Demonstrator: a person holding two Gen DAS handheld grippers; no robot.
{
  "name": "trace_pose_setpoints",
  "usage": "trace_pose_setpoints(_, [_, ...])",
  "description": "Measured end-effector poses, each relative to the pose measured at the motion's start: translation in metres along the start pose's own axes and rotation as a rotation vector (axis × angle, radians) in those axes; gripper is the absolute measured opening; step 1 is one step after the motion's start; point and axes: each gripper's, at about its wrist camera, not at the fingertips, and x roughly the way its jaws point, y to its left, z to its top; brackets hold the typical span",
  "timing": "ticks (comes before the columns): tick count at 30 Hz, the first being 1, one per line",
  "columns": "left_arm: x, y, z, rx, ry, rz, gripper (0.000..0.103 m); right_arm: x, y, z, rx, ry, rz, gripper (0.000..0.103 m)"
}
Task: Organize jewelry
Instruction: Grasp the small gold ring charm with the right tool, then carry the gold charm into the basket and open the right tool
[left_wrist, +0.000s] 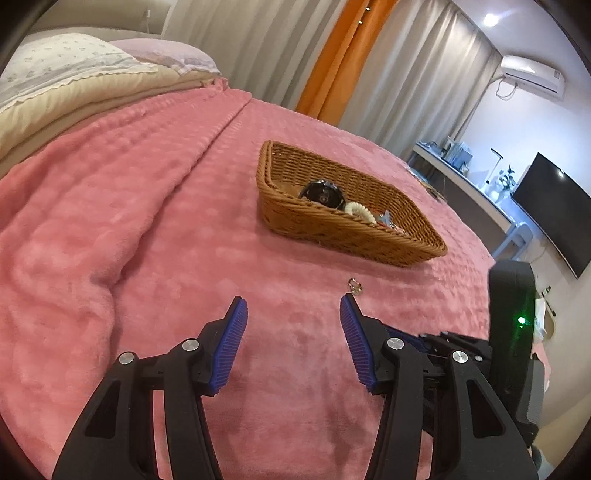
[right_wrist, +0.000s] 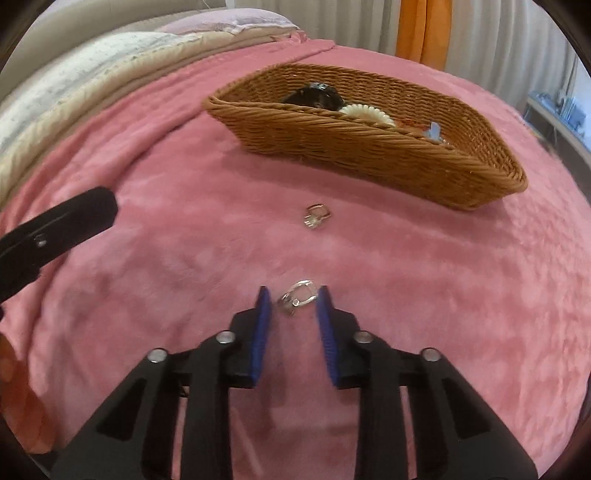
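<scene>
A brown wicker basket (left_wrist: 332, 225) (right_wrist: 369, 147) sits on the pink blanket and holds a black watch (left_wrist: 323, 194) (right_wrist: 314, 95), a cream spiral hair tie (left_wrist: 358, 212) (right_wrist: 364, 110) and small bits. A small silver ring (left_wrist: 355, 286) (right_wrist: 316, 217) lies on the blanket in front of the basket. A second silver ring (right_wrist: 299, 299) lies between the open fingertips of my right gripper (right_wrist: 293, 301), which is low over the blanket and not closed on it. My left gripper (left_wrist: 293, 308) is open and empty, just short of the first ring.
The pink blanket (left_wrist: 147, 221) (right_wrist: 443, 295) covers the bed. Pillows (left_wrist: 74, 66) lie at the far left. Curtains (left_wrist: 332, 55), a desk and a dark monitor (left_wrist: 554, 210) stand beyond the bed's right edge. Part of the left gripper (right_wrist: 55, 229) shows at the right view's left edge.
</scene>
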Motion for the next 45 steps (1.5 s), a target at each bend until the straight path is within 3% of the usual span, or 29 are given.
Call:
trace_pose_setpoints(6, [0.013,-0.013,-0.005,0.035,0.05,-0.043,0.043,-0.007,-0.03,-0.004,0.021,-0.028,-0.065,0.02])
trace_pose_setpoints(10, [0.029,-0.035,-0.003,0.12,0.095,-0.035,0.042,-0.01,-0.062,-0.004,0.056,-0.039,-0.092,0.02])
trace_pose_setpoints(17, [0.074,-0.063,0.015,0.207,0.229,-0.042,0.045,-0.004,-0.095,0.0,0.078,-0.033,-0.028,0.02])
trace_pose_setpoints(22, [0.108,-0.072,0.013,0.274,0.257,0.01,0.044,-0.003,-0.095,-0.004,0.068,-0.043,0.0,0.02])
trace_pose_setpoints(28, [0.129,-0.083,0.018,0.307,0.248,0.032,0.042,-0.003,-0.097,-0.007,0.068,-0.047,0.009,0.02])
trace_pose_setpoints(31, [0.132,-0.088,0.015,0.345,0.241,0.052,0.03,-0.004,-0.091,-0.006,0.04,-0.057,-0.017,0.017])
trace_pose_setpoints(32, [0.13,-0.088,0.014,0.35,0.234,0.048,0.018,-0.006,-0.09,-0.007,0.033,-0.063,-0.006,0.014])
trace_pose_setpoints(33, [0.128,-0.087,0.014,0.346,0.228,0.038,0.015,-0.009,-0.09,-0.008,0.031,-0.074,0.002,0.014])
trace_pose_setpoints(45, [0.053,-0.083,0.018,0.295,0.044,-0.078,0.015,-0.069,-0.095,-0.001,0.057,-0.233,0.083,0.014])
